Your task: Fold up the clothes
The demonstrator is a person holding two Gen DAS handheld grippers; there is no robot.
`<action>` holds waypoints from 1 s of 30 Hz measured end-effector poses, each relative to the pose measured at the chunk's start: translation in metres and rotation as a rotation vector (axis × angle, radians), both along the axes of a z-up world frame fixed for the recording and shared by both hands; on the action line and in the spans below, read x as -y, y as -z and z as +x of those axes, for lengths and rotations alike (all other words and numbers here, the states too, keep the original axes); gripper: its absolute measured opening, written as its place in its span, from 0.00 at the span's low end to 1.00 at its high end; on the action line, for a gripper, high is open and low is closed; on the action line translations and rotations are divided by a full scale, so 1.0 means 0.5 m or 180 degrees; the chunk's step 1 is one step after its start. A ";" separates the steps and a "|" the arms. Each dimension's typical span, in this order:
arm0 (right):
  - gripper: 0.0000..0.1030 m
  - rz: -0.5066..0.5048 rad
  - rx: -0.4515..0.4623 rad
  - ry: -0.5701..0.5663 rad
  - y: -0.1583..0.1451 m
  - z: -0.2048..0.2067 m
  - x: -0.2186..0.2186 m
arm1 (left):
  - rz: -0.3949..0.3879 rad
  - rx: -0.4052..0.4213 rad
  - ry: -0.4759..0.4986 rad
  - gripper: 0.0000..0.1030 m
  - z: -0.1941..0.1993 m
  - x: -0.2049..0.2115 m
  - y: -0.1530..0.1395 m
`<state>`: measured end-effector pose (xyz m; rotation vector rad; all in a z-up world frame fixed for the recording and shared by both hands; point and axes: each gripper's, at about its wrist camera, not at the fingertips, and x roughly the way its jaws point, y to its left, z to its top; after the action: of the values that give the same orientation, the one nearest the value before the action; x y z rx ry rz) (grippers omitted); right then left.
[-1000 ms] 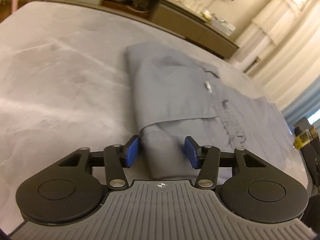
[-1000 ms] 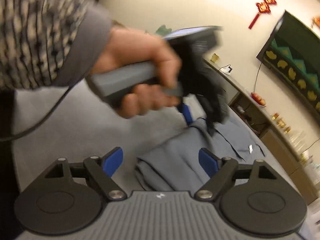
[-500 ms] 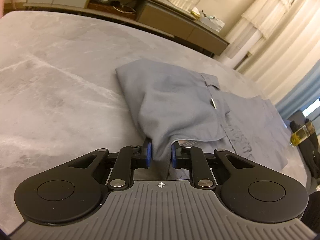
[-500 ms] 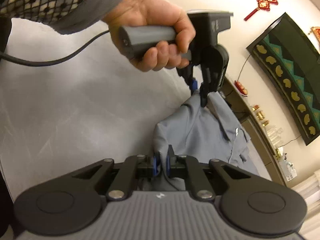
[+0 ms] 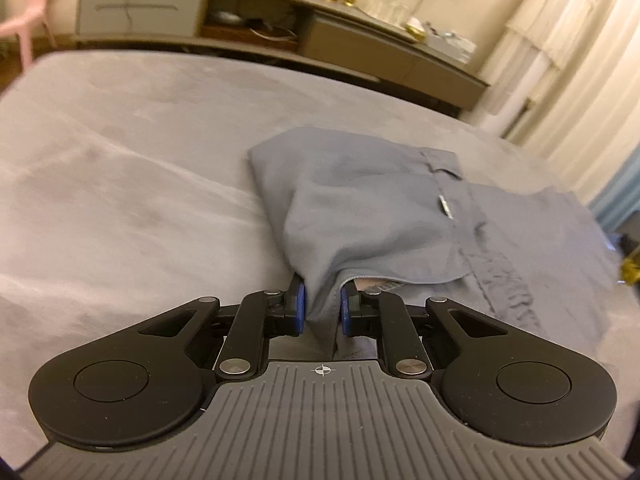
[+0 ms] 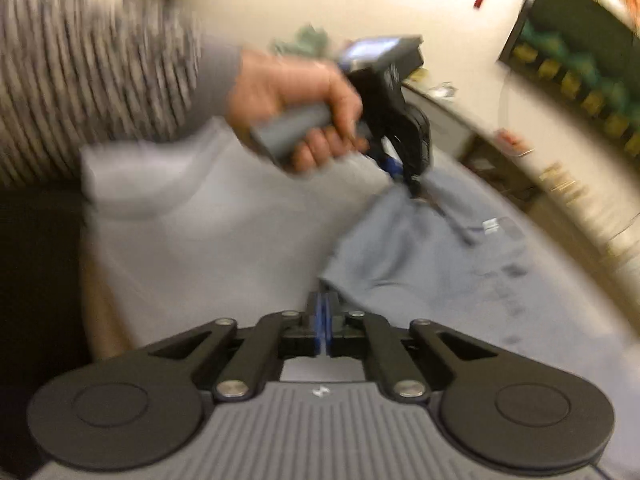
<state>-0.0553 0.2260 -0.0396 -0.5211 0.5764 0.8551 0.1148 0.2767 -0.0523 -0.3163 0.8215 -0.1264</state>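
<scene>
Both tools have just closed on the grey garment (image 5: 360, 216), lifting its near edge off the bed (image 5: 120, 184). Its long axis runs away toward the far right. Left tool (image 5: 322, 308) pinches a bunched corner; right tool (image 6: 323, 320) clamps the neighbouring corner, pads nearly together.

Both grippers were open 1 s back, fabric just sitting between pads. Now left gripper (image 5: 322, 309) jaws just closed, pinching bunched edge of grey shirt (image 5: 384, 216), fold lifted off bed a bit vs before. Right gripper (image 6: 323, 322) jaws also closed nearly flat on shirt corner (image 6: 334, 280), and view swung/blurred, so it's moved up. Person's hand (image 6: 300, 108) w/ left tool shifted in right cam too.
</scene>
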 end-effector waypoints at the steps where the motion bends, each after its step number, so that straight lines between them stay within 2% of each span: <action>1: 0.13 0.0148 -0.0029 0.0033 -0.016 0.007 0.013 | 0.0024 0.0019 -0.0053 0.07 0.001 -0.009 -0.001; 3: 0.15 0.0280 0.0099 0.0261 -0.034 0.034 0.034 | 0.0060 0.0101 -0.0078 0.09 -0.003 -0.032 -0.005; 4: 0.15 0.0314 0.0145 0.0413 -0.035 0.061 0.044 | 0.0105 0.0087 -0.0068 0.16 -0.008 -0.040 -0.004; 6: 0.15 0.0418 0.0105 0.0808 -0.020 0.136 0.069 | 0.0129 0.0046 -0.0015 0.22 -0.021 -0.048 -0.011; 8: 0.18 0.0484 -0.0191 0.1120 0.018 0.214 0.094 | 0.0121 0.0075 0.0056 0.21 -0.044 -0.053 -0.029; 10: 0.18 0.0341 -0.0602 0.1238 0.075 0.257 0.111 | 0.0233 0.0254 0.0103 0.21 -0.089 -0.040 -0.065; 11: 0.18 0.0319 -0.0528 0.1196 0.085 0.243 0.117 | 0.0284 0.0345 0.0136 0.21 -0.111 -0.033 -0.083; 14: 0.20 0.0271 -0.0393 0.1125 0.102 0.209 0.137 | 0.0353 0.0556 0.0689 0.26 -0.173 0.051 -0.122; 16: 0.22 0.0309 -0.0456 0.1157 0.094 0.206 0.155 | 0.0517 0.0481 0.1142 0.26 -0.202 0.142 -0.109; 18: 0.27 0.0516 -0.0579 0.1227 0.071 0.212 0.190 | 0.0844 0.0360 0.1545 0.26 -0.238 0.233 -0.076; 19: 0.28 0.0695 -0.0644 0.1265 0.057 0.217 0.213 | 0.1034 0.0324 0.1702 0.26 -0.257 0.270 -0.056; 21: 0.30 0.0838 -0.0669 0.1355 0.041 0.242 0.238 | 0.1408 0.0241 0.1933 0.26 -0.290 0.326 -0.016; 23: 0.30 0.0726 -0.0714 0.1397 0.053 0.273 0.246 | 0.1588 0.0288 0.1929 0.26 -0.306 0.345 0.004; 24: 0.28 0.0703 -0.0836 0.1392 0.072 0.284 0.246 | 0.1584 0.0236 0.1877 0.28 -0.299 0.340 0.000; 25: 0.28 0.0690 -0.0928 0.1381 0.090 0.293 0.245 | 0.1626 0.0207 0.1749 0.32 -0.294 0.332 -0.001; 26: 0.28 0.0724 -0.0843 0.1338 0.093 0.291 0.239 | 0.1669 0.0177 0.1619 0.35 -0.288 0.323 -0.003; 27: 0.28 0.0677 -0.0791 0.1283 0.092 0.289 0.223 | 0.1726 0.0149 0.1467 0.35 -0.284 0.306 -0.002; 30: 0.28 0.0693 -0.0897 0.1094 0.087 0.299 0.165 | 0.1913 0.0040 0.0909 0.34 -0.267 0.244 0.000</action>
<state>0.0943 0.1436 -0.0832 -0.0958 0.7933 0.6549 -0.0186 0.1547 -0.0522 0.3688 0.8497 -0.1412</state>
